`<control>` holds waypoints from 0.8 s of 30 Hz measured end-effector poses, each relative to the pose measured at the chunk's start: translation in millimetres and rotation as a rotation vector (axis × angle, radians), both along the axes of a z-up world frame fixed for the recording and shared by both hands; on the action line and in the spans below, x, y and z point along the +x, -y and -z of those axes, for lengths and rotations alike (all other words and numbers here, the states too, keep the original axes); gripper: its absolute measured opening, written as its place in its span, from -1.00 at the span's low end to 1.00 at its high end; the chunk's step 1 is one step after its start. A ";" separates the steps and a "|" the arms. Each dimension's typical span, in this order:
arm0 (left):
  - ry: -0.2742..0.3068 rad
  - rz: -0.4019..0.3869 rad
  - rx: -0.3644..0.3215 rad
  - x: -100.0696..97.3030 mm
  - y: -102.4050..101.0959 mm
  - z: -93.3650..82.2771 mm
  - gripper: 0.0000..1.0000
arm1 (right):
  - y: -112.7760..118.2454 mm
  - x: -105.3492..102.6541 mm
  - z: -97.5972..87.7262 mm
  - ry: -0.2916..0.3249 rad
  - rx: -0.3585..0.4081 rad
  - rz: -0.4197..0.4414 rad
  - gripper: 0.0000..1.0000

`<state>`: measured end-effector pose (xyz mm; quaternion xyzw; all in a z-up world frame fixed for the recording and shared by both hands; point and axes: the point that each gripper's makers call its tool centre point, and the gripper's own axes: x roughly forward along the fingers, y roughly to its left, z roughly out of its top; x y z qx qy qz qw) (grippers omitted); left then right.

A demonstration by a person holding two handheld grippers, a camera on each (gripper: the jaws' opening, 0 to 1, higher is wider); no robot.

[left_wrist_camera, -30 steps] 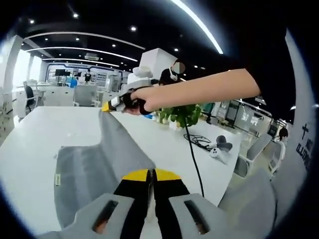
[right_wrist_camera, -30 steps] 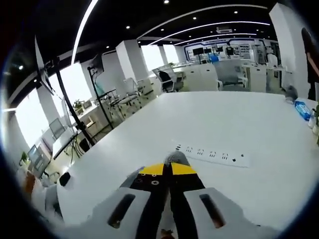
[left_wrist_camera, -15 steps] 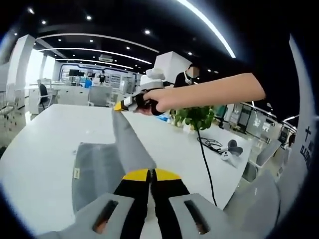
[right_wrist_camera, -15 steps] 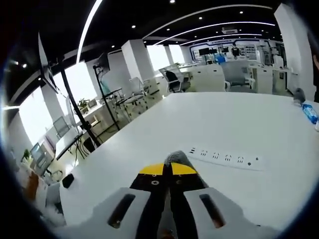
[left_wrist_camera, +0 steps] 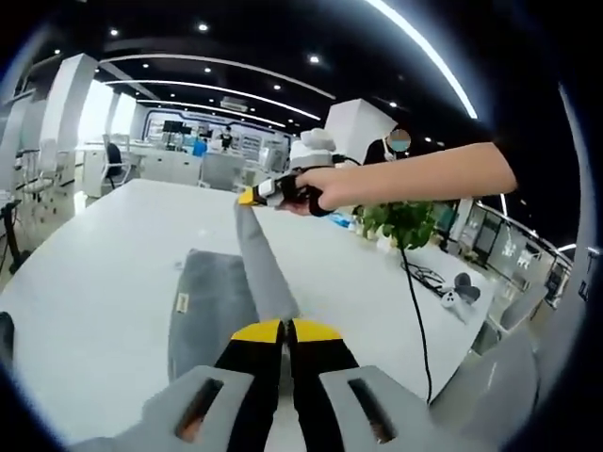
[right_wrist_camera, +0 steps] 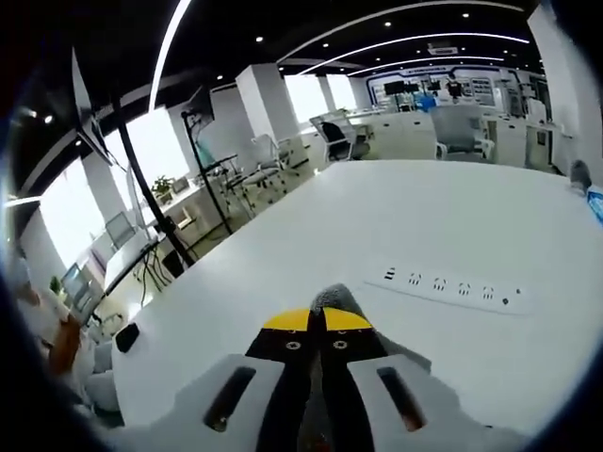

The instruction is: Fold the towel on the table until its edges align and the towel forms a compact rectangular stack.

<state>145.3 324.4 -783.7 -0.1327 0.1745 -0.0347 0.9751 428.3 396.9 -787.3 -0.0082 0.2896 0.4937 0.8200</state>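
On the white tabletop (left_wrist_camera: 85, 273), seen in the left gripper view, a grey towel (left_wrist_camera: 212, 301) lies partly flat and partly lifted. One edge of it rises as a taut strip from the left tongs (left_wrist_camera: 285, 330) at the bottom of the view up to the right tongs (left_wrist_camera: 247, 198), held in a person's hand (left_wrist_camera: 306, 188) with a bare forearm reaching in from the right. The left tongs are closed on the towel's near corner; the cloth between the yellow tips is hidden by the jaws themselves. A small label (left_wrist_camera: 181, 301) sits at the towel's left edge, its print too small to read. Beyond the arm stand a potted plant (left_wrist_camera: 400, 221), a black cable (left_wrist_camera: 415, 301) and a white controller-like object (left_wrist_camera: 457, 297), indistinct at the far side of the tabletop.

Right gripper view: the right tongs (right_wrist_camera: 316, 320) are pinched shut on a grey nub of towel (right_wrist_camera: 334, 299) protruding just past the yellow tips; the rest of the cloth is concealed beneath the jaws. A white power strip (right_wrist_camera: 452, 287) lies on the tabletop (right_wrist_camera: 311, 235) ahead. A black stand (right_wrist_camera: 155, 207) rises at the left, beside the tabletop, cut off at the view's edge.
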 end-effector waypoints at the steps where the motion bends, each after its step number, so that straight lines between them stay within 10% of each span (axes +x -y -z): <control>1: -0.007 -0.009 -0.005 -0.9 -3.0 3.2 -0.94 | -2.0 -0.6 2.9 -0.003 -0.003 -0.001 -1.00; 24: -0.126 -0.093 -0.057 -18.5 -50.0 61.3 -0.94 | -45.2 -16.6 49.5 -0.040 -0.063 -0.036 -1.00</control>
